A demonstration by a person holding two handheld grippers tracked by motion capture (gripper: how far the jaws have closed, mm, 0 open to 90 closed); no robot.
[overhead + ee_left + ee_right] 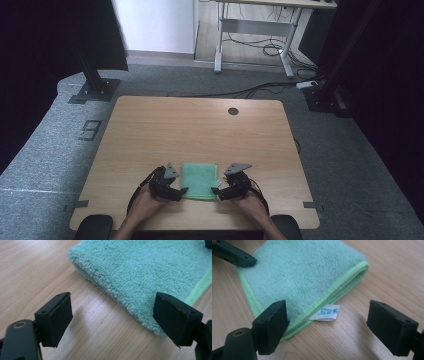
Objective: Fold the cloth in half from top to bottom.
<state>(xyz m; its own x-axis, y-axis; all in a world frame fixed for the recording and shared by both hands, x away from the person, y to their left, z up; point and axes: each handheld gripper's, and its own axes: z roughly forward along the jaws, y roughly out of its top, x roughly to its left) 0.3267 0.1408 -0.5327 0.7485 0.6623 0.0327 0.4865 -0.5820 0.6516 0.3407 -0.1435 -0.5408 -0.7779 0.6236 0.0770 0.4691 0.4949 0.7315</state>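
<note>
Folded green terry towel (199, 181) is laid at the wooden table's (165, 130) near edge, flanked by the left gripper (183, 191) and right gripper (215, 190), both spread wide. An approach seems underway; corners must next be pinched.

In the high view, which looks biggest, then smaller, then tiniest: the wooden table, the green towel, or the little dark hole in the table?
1. Wooden table, biggest by far.
2. Green towel.
3. Dark hole, tiniest.

Folded green towel (199, 180), table's near edge
</note>
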